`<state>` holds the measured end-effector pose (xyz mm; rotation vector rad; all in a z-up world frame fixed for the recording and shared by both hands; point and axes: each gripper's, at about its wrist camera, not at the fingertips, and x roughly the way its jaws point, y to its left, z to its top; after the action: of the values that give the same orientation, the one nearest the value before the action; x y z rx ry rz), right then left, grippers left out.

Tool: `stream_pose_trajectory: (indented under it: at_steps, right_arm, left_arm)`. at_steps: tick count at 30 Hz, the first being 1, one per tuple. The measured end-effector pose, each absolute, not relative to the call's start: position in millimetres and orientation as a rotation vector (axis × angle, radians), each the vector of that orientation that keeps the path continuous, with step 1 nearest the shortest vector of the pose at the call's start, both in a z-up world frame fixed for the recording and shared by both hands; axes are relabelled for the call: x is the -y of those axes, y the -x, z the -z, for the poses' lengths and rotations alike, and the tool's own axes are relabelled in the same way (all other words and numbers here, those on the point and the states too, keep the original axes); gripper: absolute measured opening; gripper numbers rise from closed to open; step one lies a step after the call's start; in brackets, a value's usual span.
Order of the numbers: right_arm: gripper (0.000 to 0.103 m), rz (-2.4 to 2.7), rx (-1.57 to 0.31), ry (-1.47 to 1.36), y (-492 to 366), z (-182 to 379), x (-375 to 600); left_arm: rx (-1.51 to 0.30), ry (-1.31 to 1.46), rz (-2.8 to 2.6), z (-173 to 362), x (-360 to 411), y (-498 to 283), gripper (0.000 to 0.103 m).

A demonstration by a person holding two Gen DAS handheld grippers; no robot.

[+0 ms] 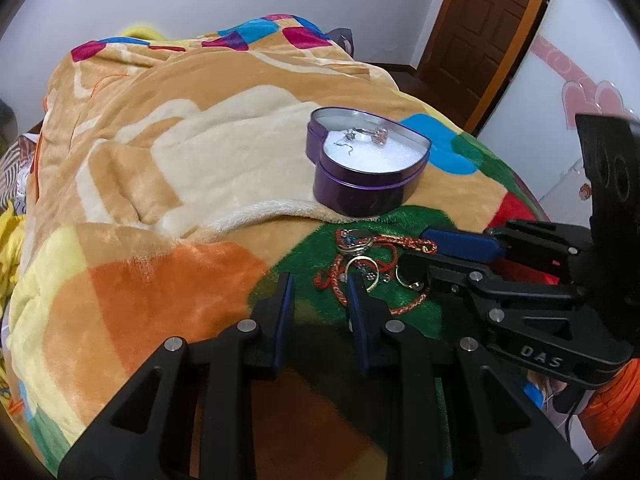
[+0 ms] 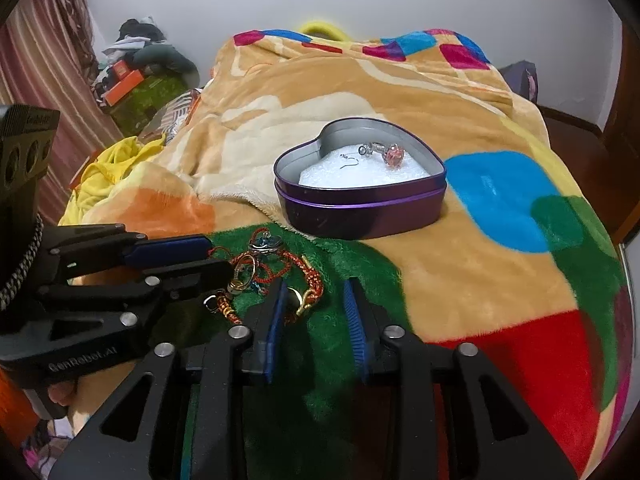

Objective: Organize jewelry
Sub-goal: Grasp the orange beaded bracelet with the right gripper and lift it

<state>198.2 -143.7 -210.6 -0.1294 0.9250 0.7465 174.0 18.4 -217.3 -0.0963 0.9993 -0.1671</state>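
Observation:
A purple heart-shaped tin (image 1: 362, 194) (image 2: 360, 216) stands open on the blanket, with an earring hook (image 2: 347, 161) and a pink ring (image 2: 394, 155) on its white padding. A pile of jewelry (image 1: 368, 264) (image 2: 264, 272), with red braided cords, gold rings and hoops, lies on the green patch in front of the tin. My left gripper (image 1: 320, 284) is open, just left of the pile. My right gripper (image 2: 314, 292) is open over the pile's right edge; in the left wrist view (image 1: 416, 254) it reaches in from the right, its tips at the pile.
The colourful plush blanket (image 1: 160, 152) covers a bed. A brown door (image 1: 480, 20) stands at the far right. Clothes and boxes (image 2: 136, 72) are piled by a curtain at the far left. A yellow cloth (image 2: 108, 176) lies at the bed's left side.

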Motion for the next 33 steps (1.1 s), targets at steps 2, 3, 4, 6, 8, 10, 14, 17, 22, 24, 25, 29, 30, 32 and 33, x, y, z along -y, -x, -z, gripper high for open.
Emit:
stream_pose_trajectory:
  at_steps: [2, 3, 4, 6, 8, 10, 14, 17, 22, 24, 25, 29, 30, 32, 33]
  right_arm:
    - [0.010, -0.746, -0.922, 0.144, -198, 211, 143]
    - [0.009, -0.748, -0.915, 0.151, -197, 211, 143]
    - [0.007, -0.748, -0.909, 0.153, -197, 209, 143]
    - [0.007, -0.749, -0.888, 0.143, -196, 205, 144]
    - [0.007, -0.747, -0.869, 0.127, -195, 200, 145]
    - [0.007, -0.750, -0.833, 0.117, -191, 189, 148]
    - [0.007, -0.756, -0.781, 0.108, -185, 172, 151]
    - [0.007, -0.750, -0.748, 0.103, -181, 162, 156]
    - [0.007, -0.721, -0.720, 0.086, -181, 154, 168]
    - [0.007, -0.701, -0.718, 0.083, -183, 155, 173]
    - [0.007, -0.692, -0.719, 0.082, -184, 155, 175]
    - [0.007, -0.624, -0.757, 0.088, -195, 170, 187]
    - [0.007, -0.601, -0.780, 0.092, -199, 178, 191]
    - [0.007, -0.589, -0.814, 0.089, -203, 187, 198]
    - [0.007, -0.576, -0.837, 0.096, -205, 193, 200]
  left_arm:
    - [-0.994, 0.105, 0.159, 216, -21, -173, 0.027]
    - [-0.992, 0.106, 0.157, 215, -22, -173, 0.027]
    - [-0.988, 0.108, 0.151, 214, -23, -173, 0.027]
    - [-0.973, 0.106, 0.132, 209, -25, -172, 0.027]
    - [-0.961, 0.103, 0.121, 206, -26, -171, 0.027]
    - [-0.954, 0.101, 0.115, 202, -28, -171, 0.027]
    - [-0.951, 0.104, 0.105, 199, -31, -172, 0.027]
    - [-0.954, 0.113, 0.113, 198, -31, -172, 0.027]
    - [-0.963, 0.102, 0.140, 198, -21, -172, 0.028]
    - [-0.966, 0.090, 0.153, 199, -16, -172, 0.028]
    - [-0.969, 0.086, 0.160, 199, -13, -172, 0.028]
    - [-0.973, 0.063, 0.185, 200, -1, -171, 0.029]
    - [-0.974, 0.061, 0.188, 200, -1, -171, 0.030]
    - [-0.982, 0.057, 0.193, 202, 2, -172, 0.030]
    - [-0.985, 0.057, 0.194, 203, 3, -172, 0.030]
